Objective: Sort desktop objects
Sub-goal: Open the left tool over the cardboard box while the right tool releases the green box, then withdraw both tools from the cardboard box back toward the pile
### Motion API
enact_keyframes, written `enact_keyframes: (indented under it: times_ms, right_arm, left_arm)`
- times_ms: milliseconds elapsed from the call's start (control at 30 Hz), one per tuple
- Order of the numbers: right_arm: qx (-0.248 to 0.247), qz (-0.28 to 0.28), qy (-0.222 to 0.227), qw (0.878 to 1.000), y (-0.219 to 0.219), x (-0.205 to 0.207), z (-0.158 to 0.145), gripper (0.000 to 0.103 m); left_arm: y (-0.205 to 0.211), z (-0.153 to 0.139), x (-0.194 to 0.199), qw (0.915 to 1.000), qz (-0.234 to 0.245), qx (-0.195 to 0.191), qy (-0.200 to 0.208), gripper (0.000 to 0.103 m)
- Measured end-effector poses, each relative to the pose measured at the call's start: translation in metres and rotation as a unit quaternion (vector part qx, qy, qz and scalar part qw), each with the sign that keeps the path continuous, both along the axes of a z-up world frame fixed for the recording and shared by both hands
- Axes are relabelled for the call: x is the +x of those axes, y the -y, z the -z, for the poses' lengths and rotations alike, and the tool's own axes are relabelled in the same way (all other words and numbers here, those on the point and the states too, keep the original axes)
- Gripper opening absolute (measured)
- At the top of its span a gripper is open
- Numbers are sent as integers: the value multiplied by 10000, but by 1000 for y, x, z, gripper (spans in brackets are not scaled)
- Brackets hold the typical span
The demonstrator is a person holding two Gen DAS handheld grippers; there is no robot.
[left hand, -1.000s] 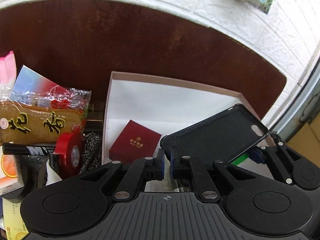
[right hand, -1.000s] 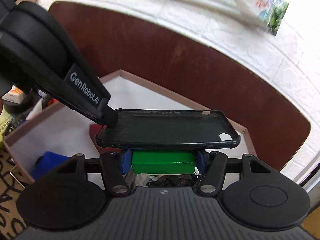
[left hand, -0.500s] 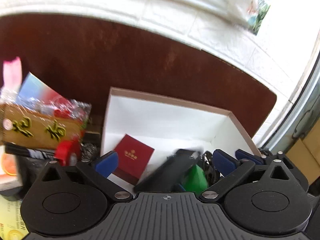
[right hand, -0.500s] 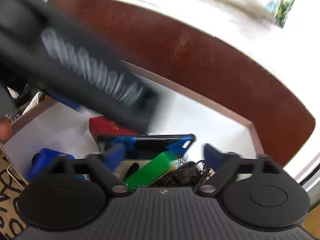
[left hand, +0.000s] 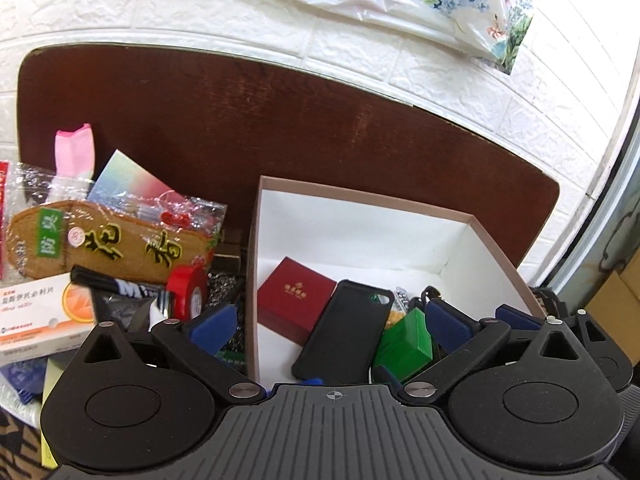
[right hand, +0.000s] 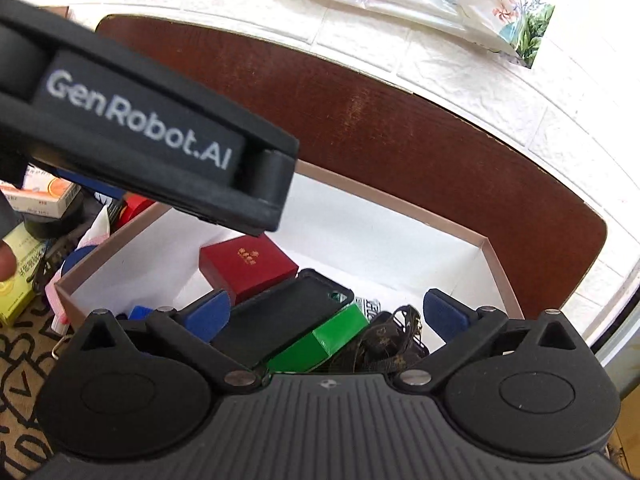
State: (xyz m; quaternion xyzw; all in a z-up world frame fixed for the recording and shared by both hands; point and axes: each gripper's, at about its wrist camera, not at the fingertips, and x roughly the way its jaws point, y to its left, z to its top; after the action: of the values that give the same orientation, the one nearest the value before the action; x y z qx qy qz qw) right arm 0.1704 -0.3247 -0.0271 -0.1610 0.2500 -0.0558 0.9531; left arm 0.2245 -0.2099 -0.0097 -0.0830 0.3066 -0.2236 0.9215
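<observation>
A black rubber phone case (left hand: 343, 330) and green plastic box (left hand: 406, 338) are seen gathered in the white cardboard box (left hand: 362, 204), both tongs (left hand: 330, 320) (right hand: 326, 312) spread apart, nothing held.

Left gripper (right hand: 256, 184) arm showing white "GenRobot.AI" in right wrist view. Insole pack (left hand: 108, 240) carrying large black Chinese characters plus green tag reading "防臭". Marker (left hand: 120, 286) showing white "M", rest hidden. Red box (left hand: 296, 298) bearing small gold print, too small for reading. Orange-and-white carton (left hand: 40, 316) carrying Chinese line, not legible.
</observation>
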Motion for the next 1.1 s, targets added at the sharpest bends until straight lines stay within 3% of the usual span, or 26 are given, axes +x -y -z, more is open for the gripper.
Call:
enact_keyframes:
  times_ms: [200,567,800,1100]
  right_arm:
    - [54,61,79,9999,2,-7,-10,102]
    - [364,-40,831,9959,-23,-63,-37,103]
    - [892,-275,949,9911,-56,-104,-25,103]
    - [1182,-623,457,9900,-116,-137,21,103]
  left_arm:
    - [-7,-10,-21,9998,33,93,158,103]
    - [-48,-30,-90,9966,44,235,785,103]
    - [-105,-6,-141,9956,-183,308,865,103]
    - [-160,40,-171,9953,-479,668,510,103]
